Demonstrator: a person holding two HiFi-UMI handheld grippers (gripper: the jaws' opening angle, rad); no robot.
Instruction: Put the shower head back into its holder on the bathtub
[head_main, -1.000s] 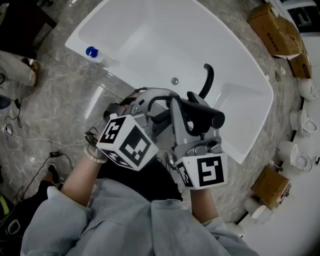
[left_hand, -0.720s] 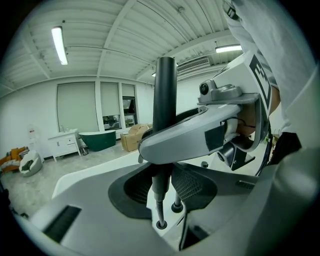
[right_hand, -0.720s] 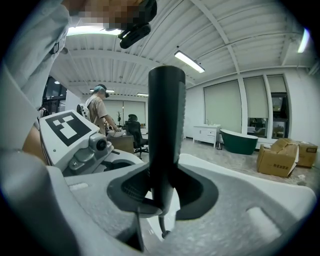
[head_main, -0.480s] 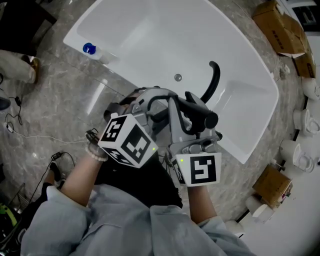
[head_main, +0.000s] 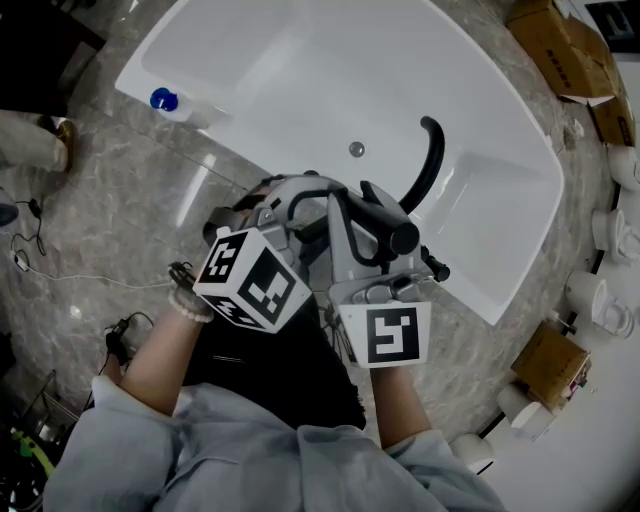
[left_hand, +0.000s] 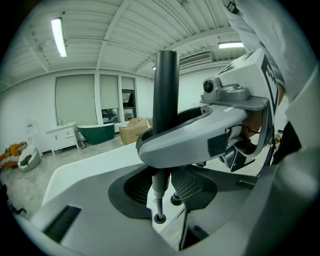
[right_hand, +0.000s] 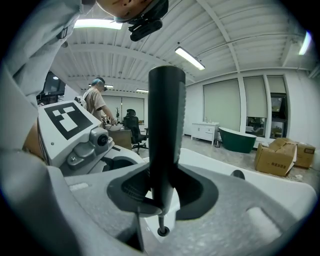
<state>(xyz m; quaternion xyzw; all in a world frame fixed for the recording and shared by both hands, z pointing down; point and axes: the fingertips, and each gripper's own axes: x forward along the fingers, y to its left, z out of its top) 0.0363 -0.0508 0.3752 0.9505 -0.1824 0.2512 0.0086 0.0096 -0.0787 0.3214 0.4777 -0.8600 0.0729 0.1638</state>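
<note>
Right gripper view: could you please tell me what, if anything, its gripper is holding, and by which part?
The right gripper holds the black shower head upright, with its pads clamped near the lower end of the handle.

Glossy white bathtub (head_main: 300, 80), matt black shower head (head_main: 388, 226), polished grey stone floor (head_main: 130, 200), cardboard boxes (head_main: 560, 45)

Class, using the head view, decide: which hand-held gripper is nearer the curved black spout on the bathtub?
Right. The right hand-held gripper sits just below and left of the spout; the left hand-held gripper lies farther left, beyond the right one.
</note>
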